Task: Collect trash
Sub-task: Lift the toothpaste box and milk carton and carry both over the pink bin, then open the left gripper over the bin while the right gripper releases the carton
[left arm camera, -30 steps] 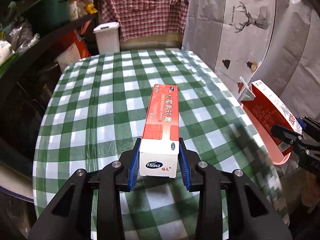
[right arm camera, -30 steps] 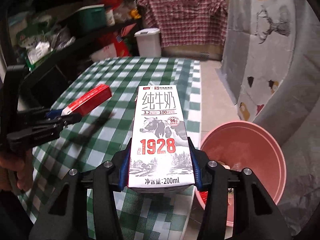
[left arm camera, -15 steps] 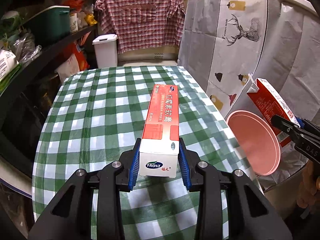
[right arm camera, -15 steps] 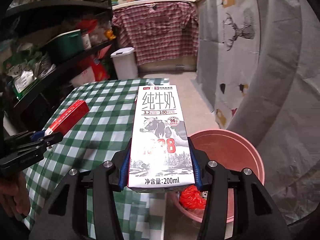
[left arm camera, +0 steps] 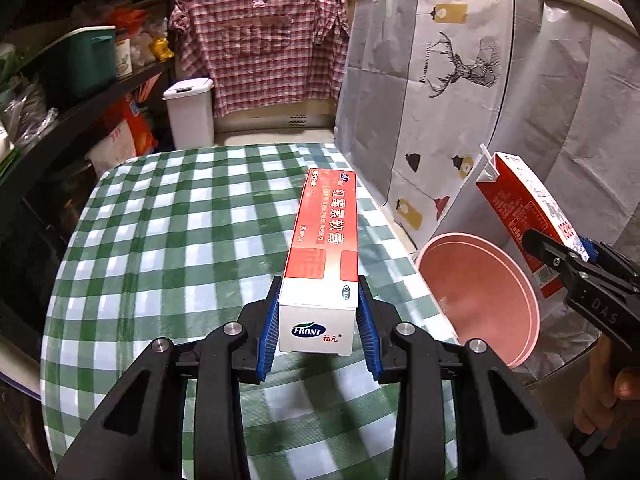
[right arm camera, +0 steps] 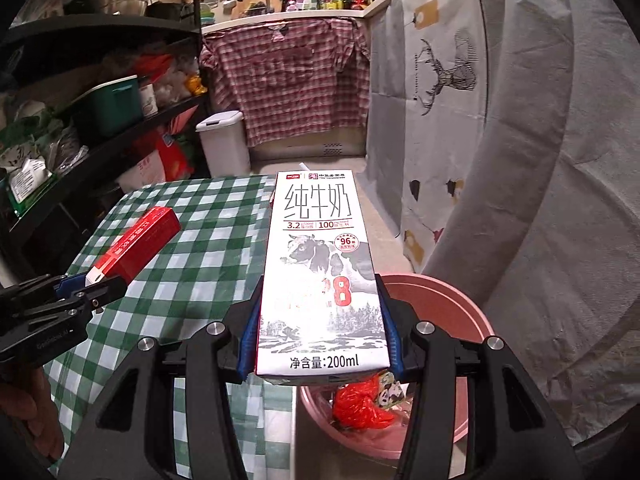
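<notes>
- The left gripper [left arm camera: 318,330] pinches the red ointment box [left arm camera: 324,248] by its near end, long axis pointing away over the checked tablecloth [left arm camera: 180,240].
- The right gripper [right arm camera: 320,344] clamps the milk carton [right arm camera: 320,272], lengthwise forward, above the pink basin [right arm camera: 460,312] beside the table.

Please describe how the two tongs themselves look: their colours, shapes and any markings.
Both tongs, left and right, are matte black, with angular arms that have triangular cut-outs and round silver bolts. Their fingers carry blue ribbed pads. Pale lettering is printed on each body, too blurred to read fully. No cables are visible. Bare hands, without visible sleeves, grip the handles.
</notes>
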Demonstrator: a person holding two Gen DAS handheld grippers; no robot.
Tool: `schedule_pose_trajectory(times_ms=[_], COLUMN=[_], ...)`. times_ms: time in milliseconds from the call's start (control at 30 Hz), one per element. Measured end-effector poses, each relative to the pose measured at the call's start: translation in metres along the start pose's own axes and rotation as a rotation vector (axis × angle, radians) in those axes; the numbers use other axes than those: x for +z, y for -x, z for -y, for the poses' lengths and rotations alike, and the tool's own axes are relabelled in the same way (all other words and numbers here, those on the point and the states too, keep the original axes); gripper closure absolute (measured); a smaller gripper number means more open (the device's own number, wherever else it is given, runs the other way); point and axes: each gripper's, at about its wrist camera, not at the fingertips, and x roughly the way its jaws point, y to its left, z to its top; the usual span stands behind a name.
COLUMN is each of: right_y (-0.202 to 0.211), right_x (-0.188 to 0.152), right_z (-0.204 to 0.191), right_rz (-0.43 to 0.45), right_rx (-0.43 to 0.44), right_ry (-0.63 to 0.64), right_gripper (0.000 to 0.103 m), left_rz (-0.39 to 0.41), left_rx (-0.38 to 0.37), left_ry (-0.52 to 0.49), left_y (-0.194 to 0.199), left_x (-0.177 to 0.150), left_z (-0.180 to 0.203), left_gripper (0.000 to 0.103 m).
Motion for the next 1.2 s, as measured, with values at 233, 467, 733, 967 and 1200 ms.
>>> schedule_pose_trajectory(times_ms=[233, 467, 733, 967, 1200], right_y=[0.000, 0.000, 0.000, -0.003, -0.006], right_x=[0.003, 0.003, 0.006, 0.005, 0.004], right_z=[0.013, 0.026, 0.056, 0.070, 0.079], right_rz=[0.003, -0.001, -0.014, -0.029, -0.037], right_rx=[-0.028, -0.056, -0.102, -0.136, -0.149], right_ry=[-0.021, -0.056, -0.116, -0.131, -0.146], right_gripper=[0.054, 0.054, 0.053, 0.053, 0.054], left_rz=[-0.001, -0.006, -0.021, -0.051, -0.094], left_rx=[-0.031, -0.061, -0.106, -0.147, -0.169], left_ry=[-0.016, -0.034, -0.058, -0.109, -0.157], left_y=[-0.006, -0.014, -0.025, -0.038, -0.054], left_x=[0.007, 0.010, 0.011, 0.005, -0.002], left_z=[0.024, 0.048, 0.078, 0.104, 0.123], left_gripper=[0.068, 0.068, 0.068, 0.068, 0.068])
